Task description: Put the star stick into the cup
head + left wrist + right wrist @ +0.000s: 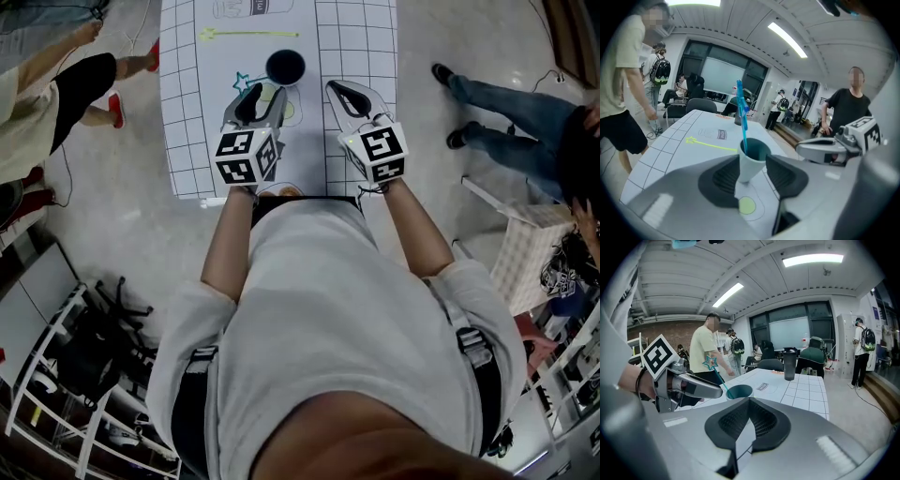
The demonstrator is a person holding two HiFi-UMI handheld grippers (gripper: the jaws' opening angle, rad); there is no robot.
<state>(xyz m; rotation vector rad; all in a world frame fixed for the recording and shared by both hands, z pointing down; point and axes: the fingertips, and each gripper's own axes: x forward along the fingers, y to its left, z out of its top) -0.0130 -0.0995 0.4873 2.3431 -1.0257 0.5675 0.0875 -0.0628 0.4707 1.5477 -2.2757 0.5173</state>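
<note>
On white gridded tabletop (356, 37), near edge: pale cone-shaped cup with teal inside (751, 154), upright. Blue plastic star stick (742, 122) stands in cup, lower end inside, shaft propped on rim, star topmost; task judged done. Left tongs (753, 174) spread wide, one pad each side of cup, not squeezing, so cup can stay put when they back off. Right tongs (749, 404) pressed together, empty, parked at cup's 3 o'clock, clear of work. Dark tumbler (285, 67) at cup's 12 o'clock.

Table sheet (665, 140) label (723, 135): small dark printed patch inside a drawn outline, lettering too blurred to read
Left marker cube (246, 157): black-and-white square patterns only, no letters
Right marker cube (380, 150): the same
Readable text: none
</note>
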